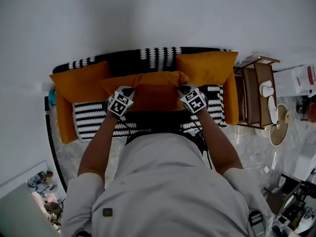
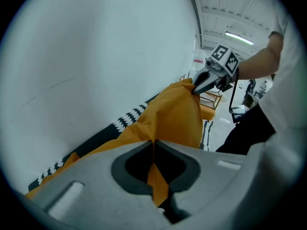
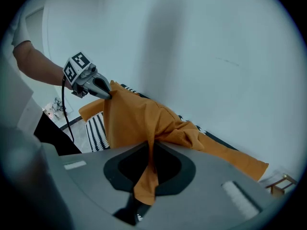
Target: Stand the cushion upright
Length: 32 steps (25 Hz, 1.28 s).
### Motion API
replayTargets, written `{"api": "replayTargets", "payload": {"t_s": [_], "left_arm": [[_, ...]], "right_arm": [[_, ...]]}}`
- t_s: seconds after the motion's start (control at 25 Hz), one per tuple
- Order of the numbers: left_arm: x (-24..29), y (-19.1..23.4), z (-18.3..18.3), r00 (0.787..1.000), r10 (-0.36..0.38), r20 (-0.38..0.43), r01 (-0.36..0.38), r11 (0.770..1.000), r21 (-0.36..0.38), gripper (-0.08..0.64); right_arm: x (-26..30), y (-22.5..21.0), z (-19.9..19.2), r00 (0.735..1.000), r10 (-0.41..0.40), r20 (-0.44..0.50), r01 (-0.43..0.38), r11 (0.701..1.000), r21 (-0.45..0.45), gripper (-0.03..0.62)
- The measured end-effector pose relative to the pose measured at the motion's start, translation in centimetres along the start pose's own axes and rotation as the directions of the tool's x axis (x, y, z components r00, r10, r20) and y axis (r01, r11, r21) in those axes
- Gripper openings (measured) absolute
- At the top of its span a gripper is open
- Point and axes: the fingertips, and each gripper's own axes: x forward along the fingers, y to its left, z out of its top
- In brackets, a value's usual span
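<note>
The person's pale shirt (image 1: 163,191) is filling the bottom of the head view, with both bare forearms (image 1: 101,142) reaching forward over a sofa (image 1: 91,120) that is wearing a black-and-white zigzag cover. The left gripper (image 1: 127,90) is clenching the left corner of the orange cushion (image 1: 154,92). In the left gripper view its jaws are pressing together on a fold of orange fabric that is running down through them. The right gripper (image 1: 184,87) is grasping the opposite corner the same way, and in the right gripper view a pinched strip of fabric is hanging through its closed jaws. The cushion is stretching between the two grippers, over the seat (image 1: 212,92) and in front of the backrest (image 1: 126,60). It is sitting between a left cushion (image 1: 79,83) and a right cushion (image 1: 207,68) of the same orange, both leaning on the backrest. Whether its lower edge is touching the seat cannot be told. A white wall (image 1: 148,19) is rising behind the sofa, and a wooden side table (image 1: 256,100) is standing just beside its right end.
</note>
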Motion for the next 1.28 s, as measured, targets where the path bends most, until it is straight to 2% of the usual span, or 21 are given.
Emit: {"api": "replayTargets", "payload": {"t_s": [0.16,0.56,0.84,1.12,1.28], "left_arm": [[0.2,2.2,-0.2,1.0,-0.03,-0.004,0.03,0.999,0.034,0.009],[3.1,6.2,0.5,0.999,-0.031,-0.02,0.032,0.999,0.026,0.009],[6.5,8.9,0.3,0.997,-0.033,-0.071,0.035,0.999,0.023,0.009],[10.6,11.1,-1.7,0.989,-0.038,-0.145,0.031,0.999,-0.044,0.009],[13.0,11.6,-2.2,0.981,-0.074,-0.177,0.07,0.997,-0.03,0.009]], "right_arm": [[1.6,0.1,1.0,1.0,-0.014,-0.017,0.014,1.0,-0.005,0.038],[6.0,-2.9,1.5,0.999,0.007,-0.05,-0.008,1.0,-0.019,0.038],[10.4,-5.8,1.2,0.996,0.049,-0.077,-0.051,0.998,-0.024,0.038],[15.4,-8.0,0.4,0.989,0.092,-0.117,-0.092,0.996,0.01,0.04],[17.6,-9.7,-0.7,0.986,0.094,-0.141,-0.094,0.996,0.011,0.041]]}}
